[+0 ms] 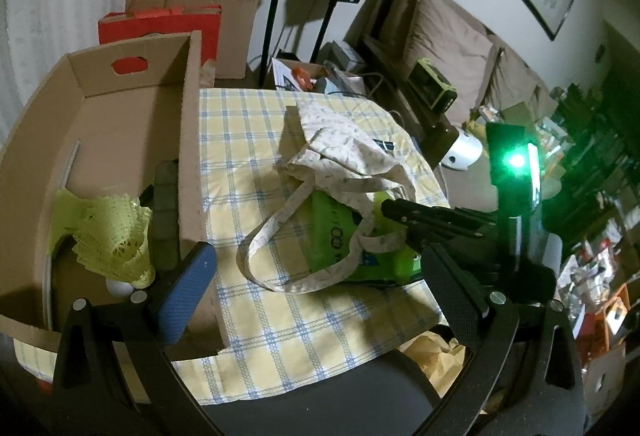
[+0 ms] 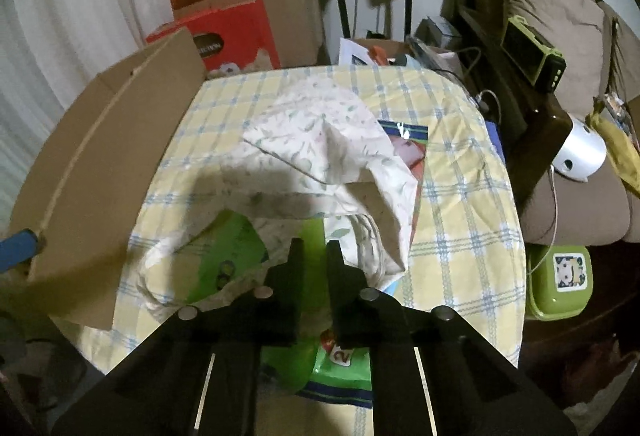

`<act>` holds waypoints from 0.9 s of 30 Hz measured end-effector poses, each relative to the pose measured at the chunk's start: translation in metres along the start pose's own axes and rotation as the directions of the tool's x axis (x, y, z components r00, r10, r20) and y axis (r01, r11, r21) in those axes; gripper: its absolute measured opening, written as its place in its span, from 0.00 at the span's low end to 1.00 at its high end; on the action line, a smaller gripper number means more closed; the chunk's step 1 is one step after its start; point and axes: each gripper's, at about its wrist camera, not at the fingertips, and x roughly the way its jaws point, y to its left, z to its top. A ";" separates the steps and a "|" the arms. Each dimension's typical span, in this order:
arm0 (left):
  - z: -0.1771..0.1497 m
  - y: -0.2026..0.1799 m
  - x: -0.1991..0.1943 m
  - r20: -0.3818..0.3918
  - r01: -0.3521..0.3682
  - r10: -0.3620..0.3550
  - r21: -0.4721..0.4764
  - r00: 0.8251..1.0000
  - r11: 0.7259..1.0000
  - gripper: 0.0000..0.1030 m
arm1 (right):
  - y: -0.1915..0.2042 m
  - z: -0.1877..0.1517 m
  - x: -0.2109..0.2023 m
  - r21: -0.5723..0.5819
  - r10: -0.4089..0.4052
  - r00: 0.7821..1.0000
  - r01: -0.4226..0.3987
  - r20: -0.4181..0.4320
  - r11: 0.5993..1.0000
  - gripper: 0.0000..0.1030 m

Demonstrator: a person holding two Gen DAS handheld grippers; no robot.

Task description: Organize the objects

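Progress is partial, by my judgement. The cardboard box point(image 1: 132, 140) stands at the left of the checked tablecloth point(image 1: 256, 320) and already holds several items: a yellow shuttlecock point(image 1: 120, 240) near its front corner, a small white ball point(image 1: 120, 289) just below that, a dark flat object point(image 1: 164, 212) against the inner wall, and what may be a pale hoop or rim along the far side. Most of the box's floor is still bare.

The floral tote bag point(image 2: 320, 148) lies slumped in the middle of the cloth, well clear of the box. A green packet point(image 1: 340, 236) sits partly inside its mouth, with the bag's straps looped across it; a second printed packet point(image 2: 404, 140) shows at the bag's far edge. These remain to be sorted.

The right gripper point(image 2: 316, 256) is down over the near end of the green packet. Its fingers are drawn together and appear to pinch the packet or the fabric beside it; which one is not clear. The left gripper point(image 1: 320, 288) hangs spread wide at the box's near corner, holding nothing.
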 end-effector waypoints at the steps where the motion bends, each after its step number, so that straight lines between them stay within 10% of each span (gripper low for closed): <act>1: 0.000 0.000 0.000 0.000 0.001 -0.001 -0.002 1.000 1.000 0.99 | 0.000 0.000 -0.002 -0.004 0.002 1.000 -0.002 0.003 1.000 0.08; 21: 0.000 0.002 -0.007 0.011 0.016 -0.015 -0.019 1.000 1.000 0.99 | 0.006 -0.011 -0.005 -0.023 0.057 0.998 -0.057 -0.013 0.998 0.13; 27: -0.001 0.001 -0.006 0.003 0.022 -0.022 -0.019 1.000 1.000 0.99 | -0.005 -0.004 0.000 -0.013 0.012 1.000 -0.012 -0.018 1.000 0.36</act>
